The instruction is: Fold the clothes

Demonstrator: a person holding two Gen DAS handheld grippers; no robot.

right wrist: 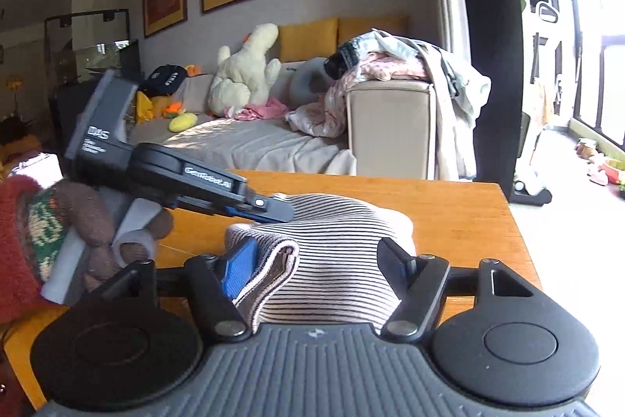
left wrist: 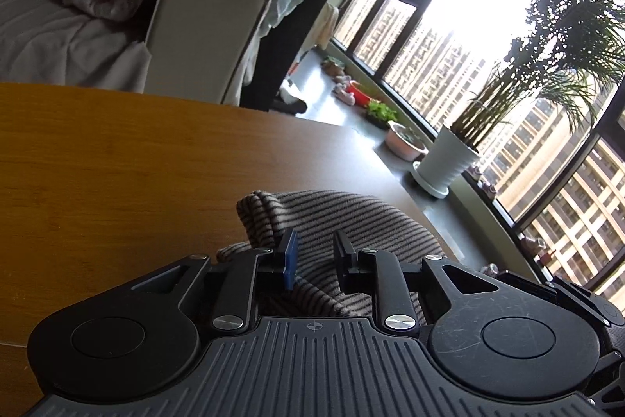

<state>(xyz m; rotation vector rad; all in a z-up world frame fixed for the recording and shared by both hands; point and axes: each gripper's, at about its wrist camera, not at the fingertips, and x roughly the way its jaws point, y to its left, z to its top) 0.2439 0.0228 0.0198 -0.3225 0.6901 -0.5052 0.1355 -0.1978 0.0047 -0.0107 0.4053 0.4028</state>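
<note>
A striped garment (left wrist: 332,217) lies bunched on the wooden table (left wrist: 117,163). My left gripper (left wrist: 316,253) hovers over it with its jaws partly apart and nothing clamped between them. In the right wrist view the same striped garment (right wrist: 336,260) lies folded in a thick bundle on the table (right wrist: 449,206). My right gripper (right wrist: 320,264) is open wide, its fingers on either side of the bundle, the blue pad (right wrist: 238,268) against the folded edge. The left gripper (right wrist: 273,210) shows in the right wrist view resting on the far side of the garment.
A sofa (right wrist: 273,143) heaped with clothes (right wrist: 390,65) and plush toys (right wrist: 246,73) stands behind the table. A knitted toy (right wrist: 47,233) lies at the table's left. Potted plants (left wrist: 449,159) line the window sill on the right.
</note>
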